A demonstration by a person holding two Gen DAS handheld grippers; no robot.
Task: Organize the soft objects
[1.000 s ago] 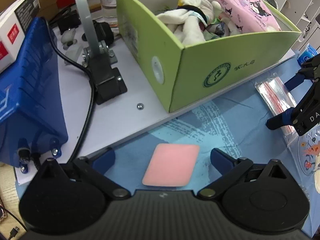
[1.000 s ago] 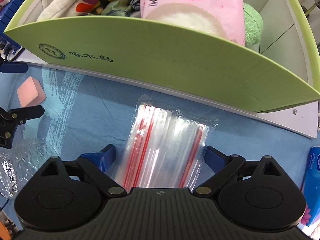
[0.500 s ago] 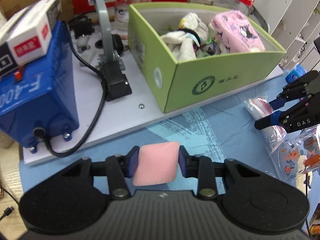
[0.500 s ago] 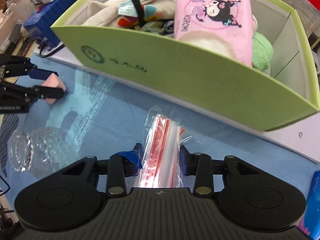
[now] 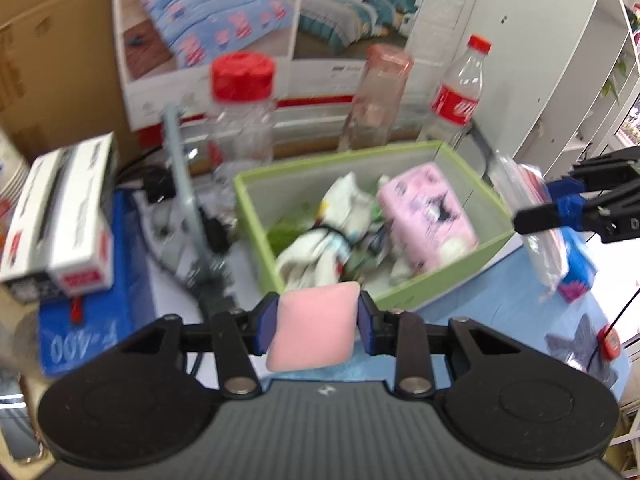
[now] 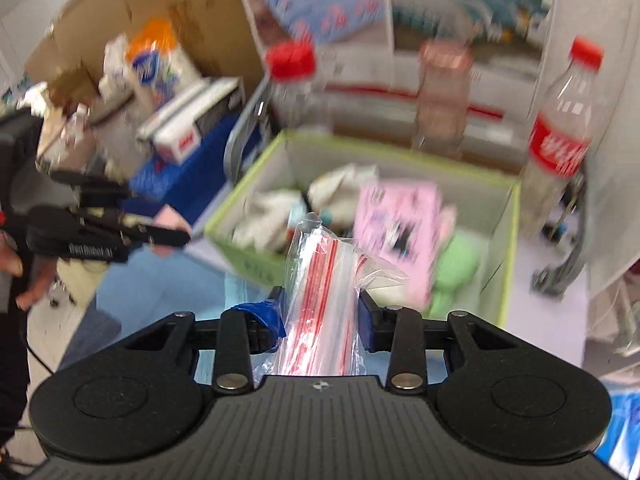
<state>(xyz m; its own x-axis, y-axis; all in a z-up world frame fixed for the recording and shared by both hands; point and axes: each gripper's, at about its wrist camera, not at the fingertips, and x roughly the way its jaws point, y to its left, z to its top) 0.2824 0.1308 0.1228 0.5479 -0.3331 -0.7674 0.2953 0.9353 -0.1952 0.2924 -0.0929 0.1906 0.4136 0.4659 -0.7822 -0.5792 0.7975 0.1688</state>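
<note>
My left gripper is shut on a pink sponge and holds it in the air just in front of the green box. My right gripper is shut on a pack of clear zip bags with red stripes, raised near the box's front wall. The box holds white socks, a pink Kuromi pack and a green plush. In the left wrist view the right gripper with the bag pack is at the box's right corner. In the right wrist view the left gripper is at the left.
Three bottles stand behind the box: a red-capped jar, a pink-capped one and a cola bottle. A blue machine with a white carton stands left. A blue cloth covers the table.
Both grippers closed on their objects, the sponge and the bag pack, and lifted them off the blue cloth. Both now sit higher and look down into the box.
</note>
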